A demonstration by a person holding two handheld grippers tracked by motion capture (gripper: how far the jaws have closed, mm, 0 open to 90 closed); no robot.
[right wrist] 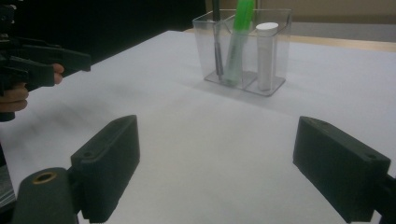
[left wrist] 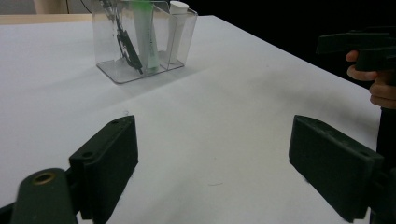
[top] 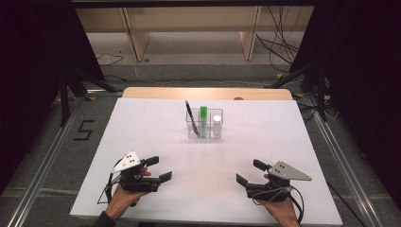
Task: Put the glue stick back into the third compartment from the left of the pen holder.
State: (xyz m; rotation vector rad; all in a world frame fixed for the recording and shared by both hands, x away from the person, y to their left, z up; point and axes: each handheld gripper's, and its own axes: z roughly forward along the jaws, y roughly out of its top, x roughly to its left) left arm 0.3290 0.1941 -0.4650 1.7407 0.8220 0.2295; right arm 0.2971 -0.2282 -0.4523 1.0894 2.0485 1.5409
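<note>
Left gripper (top: 157,169) near worktop's (top: 142,123) front-left corner, jaws spread, empty. Right gripper (top: 249,172) near front-right corner, jaws spread, empty. Clear organizer (top: 204,128) toward far edge, centre; holds black pen (top: 189,112), green marker (top: 203,113), white tube (top: 217,124), all upright or leaning.

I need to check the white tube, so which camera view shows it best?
The right gripper view: the white tube stands whole and unobstructed in the clear holder. The left gripper view crops its cap at the top edge; the high view shows it small.

Left tongs (top: 158,169) and right tongs (top: 249,172) (hand-held) gape wide.
</note>
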